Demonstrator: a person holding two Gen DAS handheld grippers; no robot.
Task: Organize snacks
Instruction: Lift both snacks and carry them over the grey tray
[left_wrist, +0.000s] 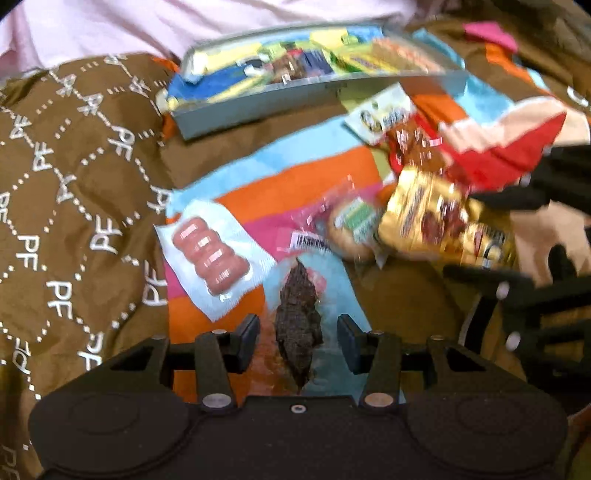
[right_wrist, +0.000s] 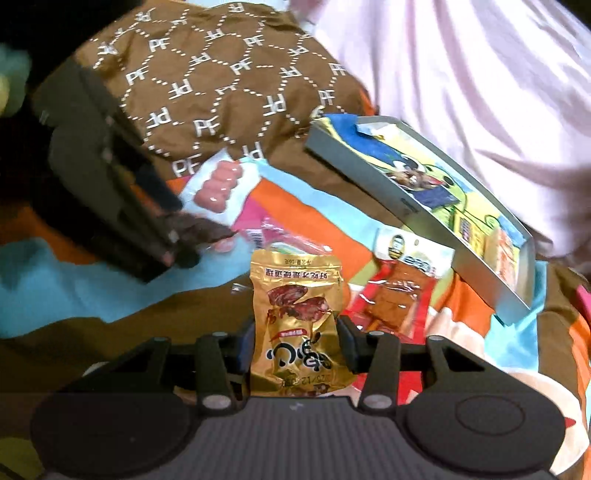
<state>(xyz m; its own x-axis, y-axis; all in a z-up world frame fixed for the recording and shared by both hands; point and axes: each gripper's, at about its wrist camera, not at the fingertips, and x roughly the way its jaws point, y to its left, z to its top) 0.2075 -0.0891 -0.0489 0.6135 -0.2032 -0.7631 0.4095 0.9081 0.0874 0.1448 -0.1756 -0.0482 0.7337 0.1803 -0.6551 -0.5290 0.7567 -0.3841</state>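
Open brown quilt (left_wrist: 74, 192) is left free to the left of the sausage pack (left_wrist: 210, 254), while the way toward the grey tray (left_wrist: 317, 92) is crowded by the bun packet (left_wrist: 351, 229), red pouch (left_wrist: 413, 144) and gold pouch (left_wrist: 439, 218).

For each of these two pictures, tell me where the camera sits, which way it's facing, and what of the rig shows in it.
Left wrist: on the left gripper, angled down along its fingers at a dark jerky packet between the pads, on a striped cloth; the right gripper shows at right.
Right wrist: on the right gripper, angled down at the gold pouch its pads clamp; the left gripper shows at left.
Shared: gold pouch, jerky packet, sausage pack, grey tray of snacks.
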